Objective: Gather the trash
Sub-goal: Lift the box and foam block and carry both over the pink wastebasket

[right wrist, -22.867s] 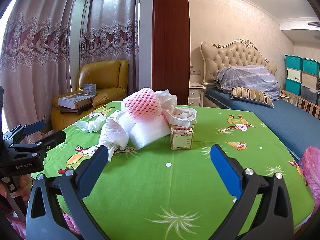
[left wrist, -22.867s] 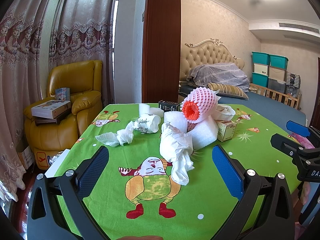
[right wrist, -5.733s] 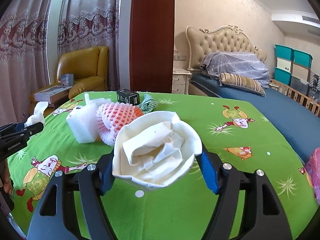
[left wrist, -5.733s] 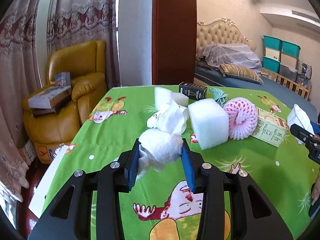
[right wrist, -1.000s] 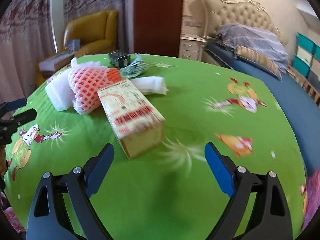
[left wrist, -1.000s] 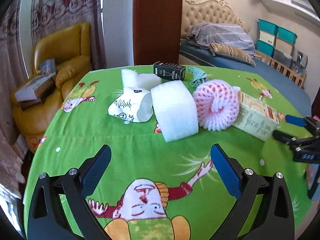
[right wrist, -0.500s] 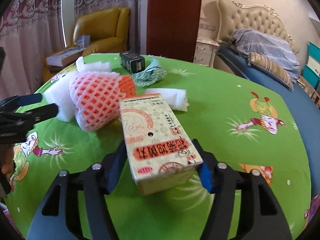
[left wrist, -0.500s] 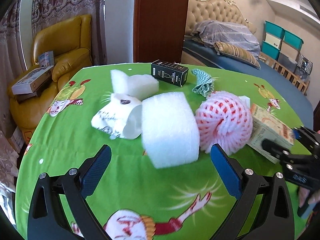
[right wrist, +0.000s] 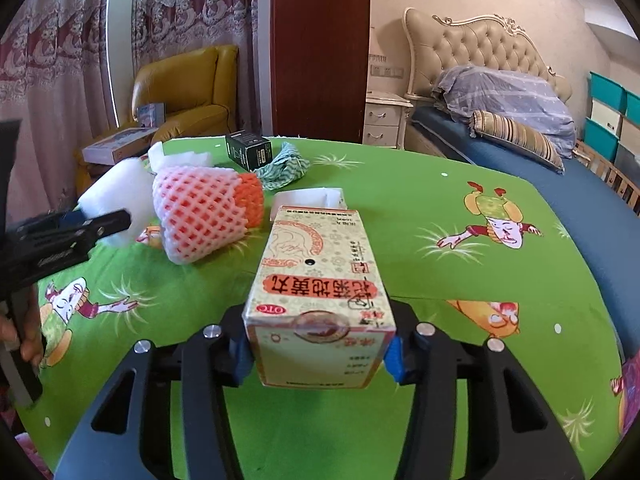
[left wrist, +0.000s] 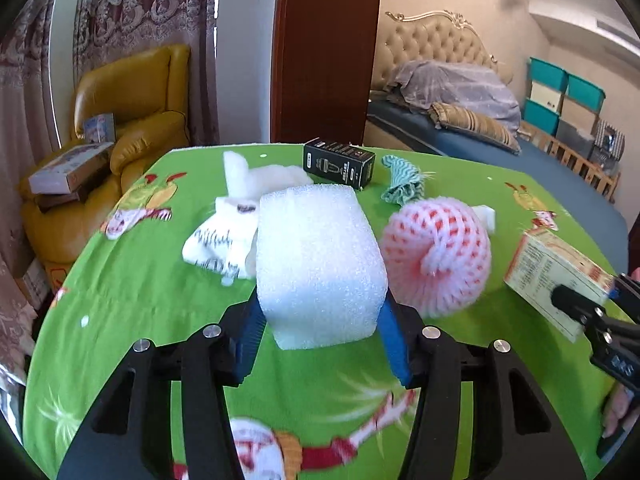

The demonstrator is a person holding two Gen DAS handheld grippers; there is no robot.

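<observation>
Where bed (right wrist: 520, 168) adjoins, green tablecloth (right wrist: 460, 208).

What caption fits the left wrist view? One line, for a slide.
Left tool shut on white foam block, beside pink foam net.

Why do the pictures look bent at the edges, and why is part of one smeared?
Both views bulge like a fisheye, with dark rounded corners. In the left wrist view the foam block is fairly sharp, while the tablecloth cartoon near the bottom is streaked with motion blur. The right wrist view is crisper; print on the carton is readable.
</observation>
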